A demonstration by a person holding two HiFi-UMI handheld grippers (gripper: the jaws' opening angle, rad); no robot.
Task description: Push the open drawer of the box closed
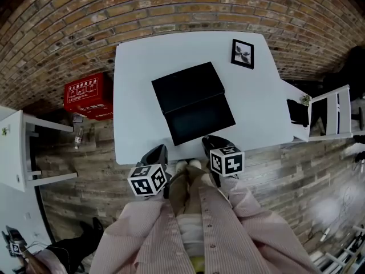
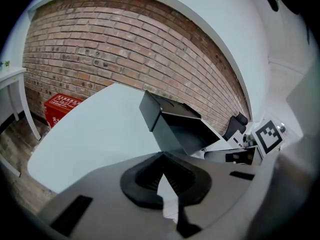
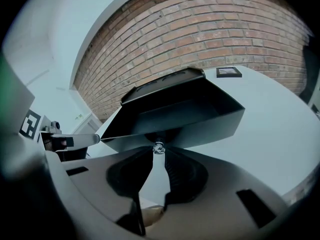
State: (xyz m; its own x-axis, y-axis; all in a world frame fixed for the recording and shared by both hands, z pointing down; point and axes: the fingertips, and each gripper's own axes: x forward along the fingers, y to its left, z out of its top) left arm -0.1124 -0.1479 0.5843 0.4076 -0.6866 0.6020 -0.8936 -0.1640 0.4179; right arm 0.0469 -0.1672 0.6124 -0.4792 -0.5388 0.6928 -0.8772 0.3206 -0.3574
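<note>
On the white desk [image 1: 137, 96], the black box [image 1: 188, 87] sits about mid-desk with its drawer [image 1: 201, 120] pulled out toward roughly 6 o'clock, facing the person. The right hand-held gripper [image 3: 159, 156] is down at the drawer front. Its jaws are narrowed to a small gap, and as far as I can tell the tips are pinched on the little metal knob [image 3: 159, 146]. The left hand-held gripper [image 2: 162, 156] hangs near the desk edge at about 7 o'clock of the drawer, tips together with nothing in them.

My take on doing this well: push straight toward 12 along the drawer's own line, from the middle where the knob is, so it doesn't skew and jam. The box looks light and the desk is smooth, so I'd guess the whole thing could slide. Bracing the box's far side with the left one should help.

Room stuff: brick wall [image 1: 171, 4] at 12, and a small framed picture [image 1: 243, 53] at 1 o'clock of the box. There's a red case [image 1: 88, 96] on the wood floor [image 1: 296, 176] at 9, and a white chair [image 1: 331, 110] at 3.
</note>
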